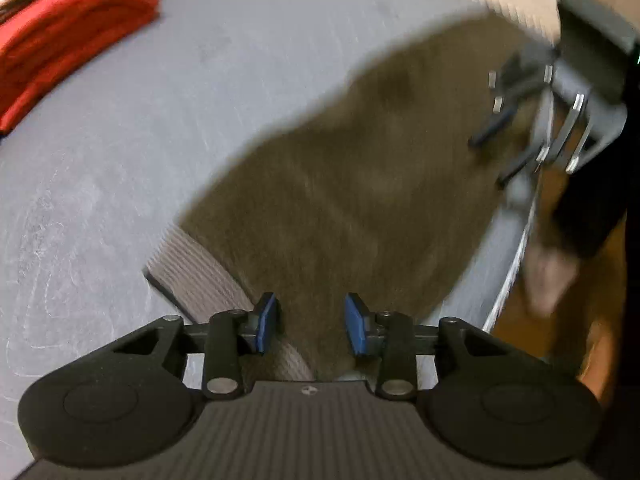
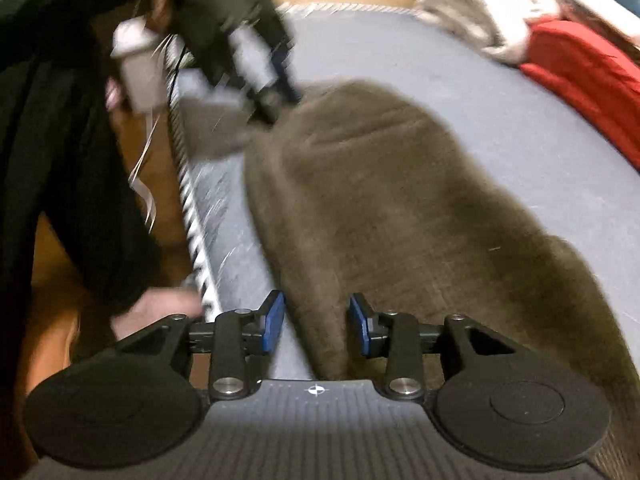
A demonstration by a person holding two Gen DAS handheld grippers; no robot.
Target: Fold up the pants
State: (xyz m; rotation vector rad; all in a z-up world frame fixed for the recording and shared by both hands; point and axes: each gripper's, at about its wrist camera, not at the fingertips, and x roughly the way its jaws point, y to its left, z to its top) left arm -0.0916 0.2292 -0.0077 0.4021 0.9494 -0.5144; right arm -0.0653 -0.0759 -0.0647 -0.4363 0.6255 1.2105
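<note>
- Brown fleece pants lie flat on grey counter, near its front edge, ribbed waistband at one end.
- Left hand-held gripper over waistband end of pants, blue pads apart, nothing pinched.
- Right hand-held gripper over opposite end of pants, jaws apart, fabric below, not clamped.
- Red folded cloth on counter, well apart from pants, far side.
- Views blurred.

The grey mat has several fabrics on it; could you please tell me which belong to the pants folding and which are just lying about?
Belongs to the job:
- brown pants
- left hand-held gripper
- right hand-held gripper

Just lying about:
- red folded cloth
- pale crumpled fabric
</note>
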